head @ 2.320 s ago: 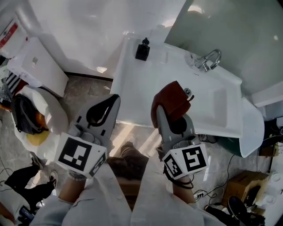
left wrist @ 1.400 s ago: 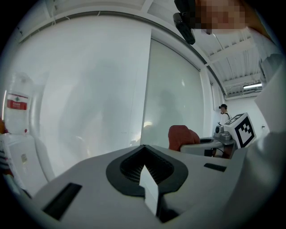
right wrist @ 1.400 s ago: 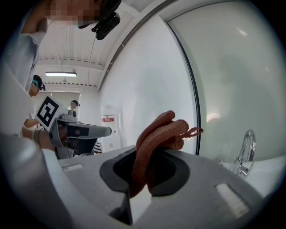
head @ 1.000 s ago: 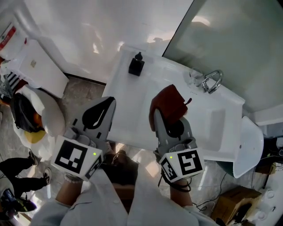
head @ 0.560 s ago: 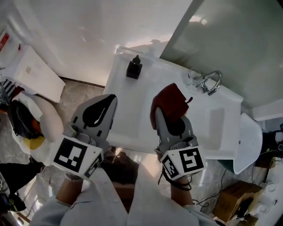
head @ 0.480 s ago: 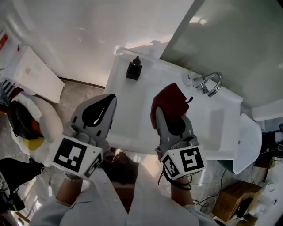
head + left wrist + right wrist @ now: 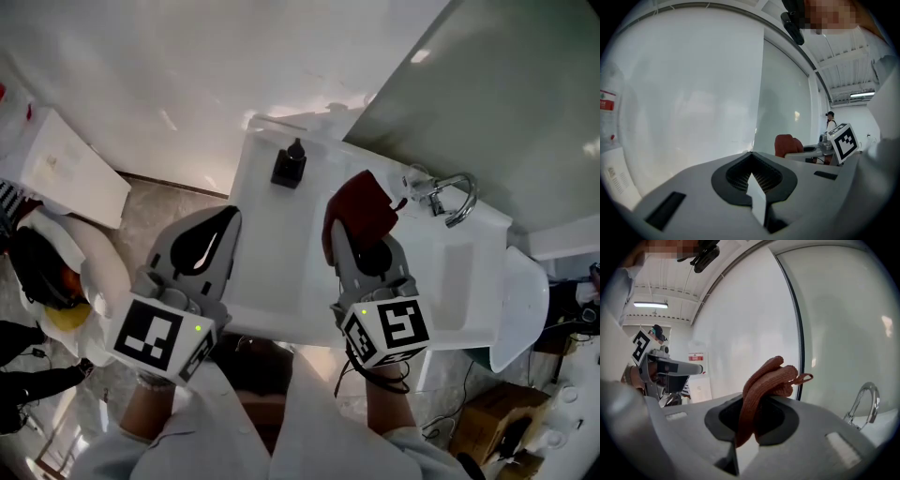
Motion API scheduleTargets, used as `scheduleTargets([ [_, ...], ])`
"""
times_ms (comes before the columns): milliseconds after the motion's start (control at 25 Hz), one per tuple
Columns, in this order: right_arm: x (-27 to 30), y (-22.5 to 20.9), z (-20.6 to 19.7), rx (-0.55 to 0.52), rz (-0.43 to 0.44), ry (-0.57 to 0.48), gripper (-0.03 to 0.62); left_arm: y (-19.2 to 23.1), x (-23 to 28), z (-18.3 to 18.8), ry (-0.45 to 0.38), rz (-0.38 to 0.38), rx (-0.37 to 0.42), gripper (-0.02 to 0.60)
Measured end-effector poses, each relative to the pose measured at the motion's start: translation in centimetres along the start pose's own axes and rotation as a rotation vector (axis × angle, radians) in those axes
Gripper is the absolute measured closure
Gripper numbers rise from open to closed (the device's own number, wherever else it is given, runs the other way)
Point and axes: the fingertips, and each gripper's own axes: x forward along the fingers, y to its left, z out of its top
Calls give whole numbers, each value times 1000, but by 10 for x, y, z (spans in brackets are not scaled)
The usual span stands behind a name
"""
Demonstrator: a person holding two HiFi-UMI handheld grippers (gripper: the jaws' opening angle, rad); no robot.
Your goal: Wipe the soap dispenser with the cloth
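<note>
A black soap dispenser (image 7: 290, 166) stands near the back left corner of the white washbasin top (image 7: 272, 244). A rust-red cloth (image 7: 361, 213) is bunched in my right gripper (image 7: 349, 228), whose jaws are shut on it above the basin top, right of the dispenser. In the right gripper view the cloth (image 7: 765, 385) sticks up folded from between the jaws. My left gripper (image 7: 217, 227) hangs over the basin's left edge, jaws shut with nothing between them. In the left gripper view the cloth (image 7: 786, 144) shows at the right; the dispenser is out of both gripper views.
A chrome tap (image 7: 452, 198) rises at the back right beside the sunken bowl (image 7: 466, 281). A mirror panel (image 7: 506, 103) stands behind it, a white wall behind the dispenser. A toilet (image 7: 56, 169) and a bin with yellow contents (image 7: 56, 291) sit on the floor at left.
The view has shifted a little; both grippers have edged closer to the basin's back, the right one still holding the cloth. The dispenser has not moved.
</note>
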Motion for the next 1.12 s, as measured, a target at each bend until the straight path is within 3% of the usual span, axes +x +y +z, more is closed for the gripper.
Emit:
scheduleTargets([
  [680,122,-31,-50,-187,-20,185,537,37,25,-33,69,-33,-64,577],
  [1120,159,-34,-78,-294,-27,309,537,42,38,-42,94,-68,-64,577],
])
